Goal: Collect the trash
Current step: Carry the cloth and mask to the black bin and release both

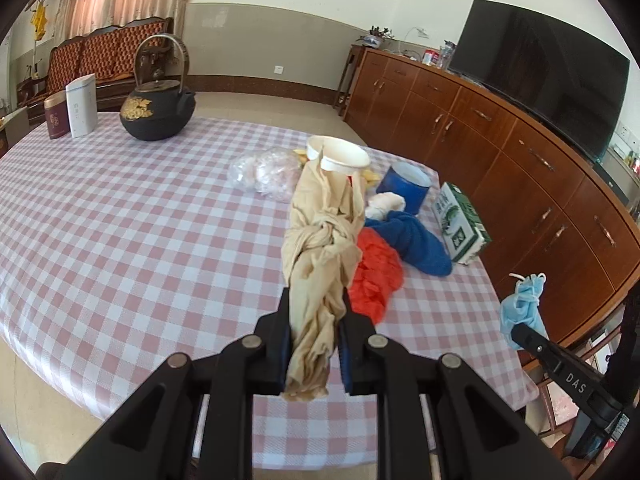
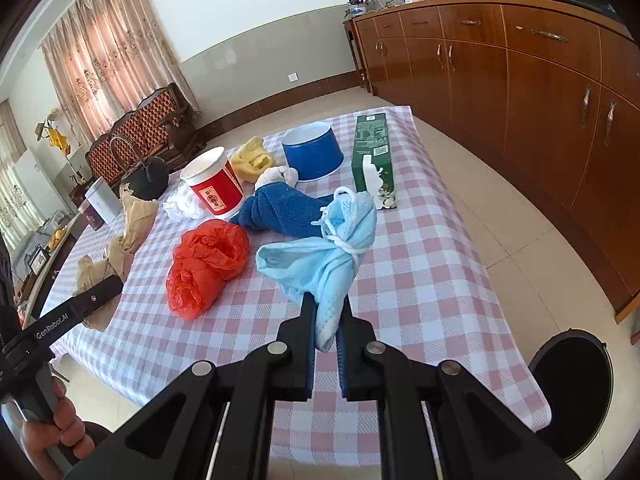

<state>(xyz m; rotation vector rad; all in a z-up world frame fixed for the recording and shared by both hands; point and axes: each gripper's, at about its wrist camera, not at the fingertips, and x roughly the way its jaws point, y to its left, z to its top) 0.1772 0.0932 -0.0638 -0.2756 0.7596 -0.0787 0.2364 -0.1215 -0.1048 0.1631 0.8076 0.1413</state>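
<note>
A: What's on the bench (image 1: 120, 208)?

B: A checked cloth covers it. At the far left stands a black kettle (image 1: 158, 110). Toward the right lie a green carton (image 2: 374, 160), a blue tub (image 2: 314, 152), a red cup (image 2: 214, 182), a blue cloth (image 2: 284, 210) and a red bag (image 2: 206, 262).

A: And the left tongs (image 1: 316, 316)?

B: Closed tight on a tan rag (image 1: 320, 256). The knotted rag runs from between the fingers away toward the far side, just left of the red bag; whether its far end touches the bench, I cannot tell.

A: The right tongs (image 2: 326, 318)?

B: Clamped on a blue mask (image 2: 328, 256), bunched and tied with its own white loops. It sticks up out of the tips, over the near right of the bench, right of the red bag.
</note>
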